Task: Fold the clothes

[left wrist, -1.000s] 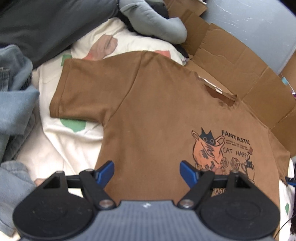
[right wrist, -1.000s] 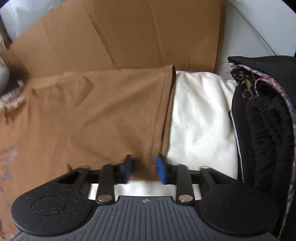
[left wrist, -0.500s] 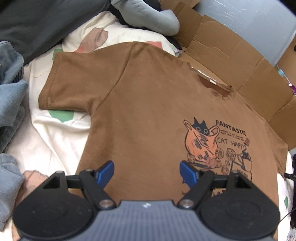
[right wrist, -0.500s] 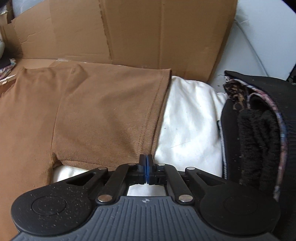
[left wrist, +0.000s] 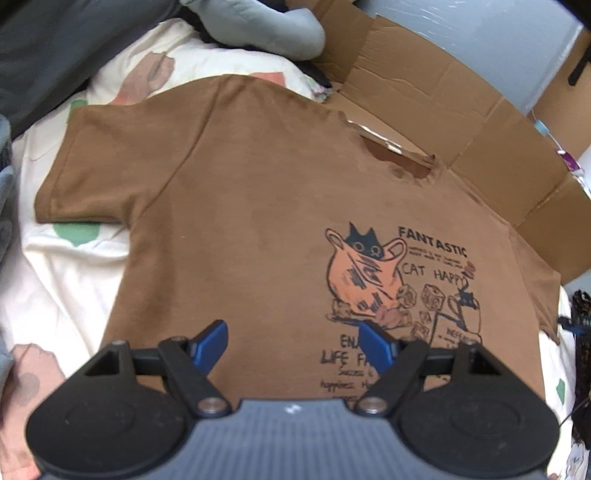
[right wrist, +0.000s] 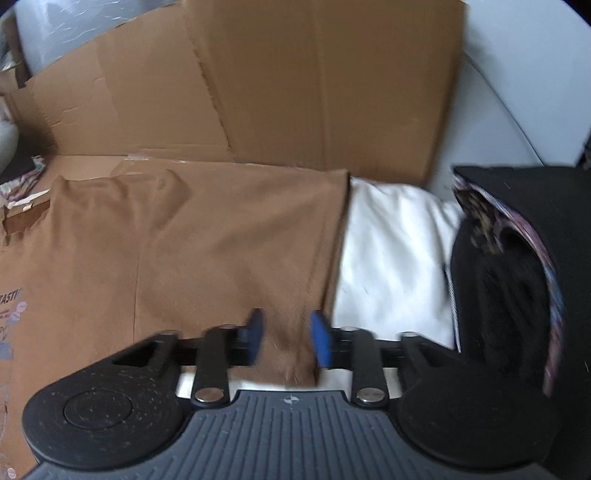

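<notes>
A: Where is the brown T-shirt [left wrist: 236, 206] lying?

B: It lies spread flat, print side up, across the middle of the left wrist view, on a white patterned sheet [left wrist: 70, 273]. Its one sleeve reaches to the left of the frame, and the neckline sits at the upper right, against the flattened cardboard [left wrist: 436, 96]. The cat print [left wrist: 369, 273] shows at the right of centre.

A: And the left hand-held gripper [left wrist: 293, 341]?

B: It hovers low in the frame over the shirt's body, its blue fingers [left wrist: 212, 341] spread wide with nothing pinched between them.

A: What does the right wrist view show?

B: The shirt's other sleeve [right wrist: 258, 236] runs down the middle of the frame, its hem edge beside the white sheet [right wrist: 391, 258] at the right. A dark heap of clothing [right wrist: 517, 266] lies at the far right. The right hand-held gripper [right wrist: 288, 338] has just been opening; the sleeve's lower corner lies between the jaws, and the pads appear to stand clear of the cloth, though blur makes that hard to confirm.

A: Anything else nearby?

B: Grey clothing [left wrist: 266, 26] is heaped at the top of the left view.
</notes>
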`<state>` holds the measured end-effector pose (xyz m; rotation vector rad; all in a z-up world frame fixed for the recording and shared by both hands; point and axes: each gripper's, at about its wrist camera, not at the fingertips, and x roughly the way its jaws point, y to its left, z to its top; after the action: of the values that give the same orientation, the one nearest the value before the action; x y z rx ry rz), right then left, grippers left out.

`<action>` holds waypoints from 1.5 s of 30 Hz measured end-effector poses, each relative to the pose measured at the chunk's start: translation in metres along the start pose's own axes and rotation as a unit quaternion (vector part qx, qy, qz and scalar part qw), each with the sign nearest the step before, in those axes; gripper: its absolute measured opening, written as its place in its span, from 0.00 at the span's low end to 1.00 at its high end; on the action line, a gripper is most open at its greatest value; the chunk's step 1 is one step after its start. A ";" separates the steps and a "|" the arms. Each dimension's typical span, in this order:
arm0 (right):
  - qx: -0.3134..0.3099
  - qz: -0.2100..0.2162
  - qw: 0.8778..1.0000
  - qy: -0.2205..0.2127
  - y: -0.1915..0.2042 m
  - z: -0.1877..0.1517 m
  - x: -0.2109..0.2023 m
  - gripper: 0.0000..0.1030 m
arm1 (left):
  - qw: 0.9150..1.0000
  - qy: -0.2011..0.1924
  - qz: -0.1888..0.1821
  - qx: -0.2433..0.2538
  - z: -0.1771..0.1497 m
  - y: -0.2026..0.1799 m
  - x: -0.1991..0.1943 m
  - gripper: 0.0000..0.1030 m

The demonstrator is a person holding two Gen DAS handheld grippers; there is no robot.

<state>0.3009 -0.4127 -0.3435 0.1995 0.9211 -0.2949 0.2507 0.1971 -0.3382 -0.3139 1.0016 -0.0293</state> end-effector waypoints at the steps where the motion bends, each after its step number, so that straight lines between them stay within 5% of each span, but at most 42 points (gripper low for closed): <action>1: -0.002 -0.004 1.000 0.002 0.001 0.002 0.004 0.42 | 1.000 0.001 0.001 0.001 0.000 0.000 0.001 0.78; 8: -0.022 -0.040 0.999 0.012 0.008 0.004 0.031 0.37 | 1.000 0.009 -0.003 0.000 -0.003 0.000 0.004 0.78; 10: -0.040 -0.062 0.997 0.013 0.011 0.003 0.031 0.17 | 1.000 0.008 -0.003 0.006 -0.003 -0.001 0.003 0.78; 17: -0.048 -0.071 0.996 0.019 0.008 0.003 0.032 0.12 | 1.000 0.008 -0.006 -0.004 -0.003 -0.003 0.005 0.78; 19: -0.049 -0.068 0.996 0.018 0.008 0.003 0.031 0.00 | 1.000 0.009 -0.009 -0.001 0.000 -0.007 0.007 0.78; 39: 0.001 -0.033 0.999 0.011 -0.010 -0.004 0.026 0.00 | 0.990 0.029 -0.063 0.122 0.055 -0.131 0.074 0.78; 45: 0.033 0.015 0.999 -0.007 -0.021 -0.004 0.013 0.02 | 0.983 0.036 -0.094 0.152 0.060 -0.181 0.096 0.78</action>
<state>0.2986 -0.4336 -0.3570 0.2713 0.8935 -0.2998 0.3740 0.0224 -0.3383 -0.1261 1.0194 -0.3635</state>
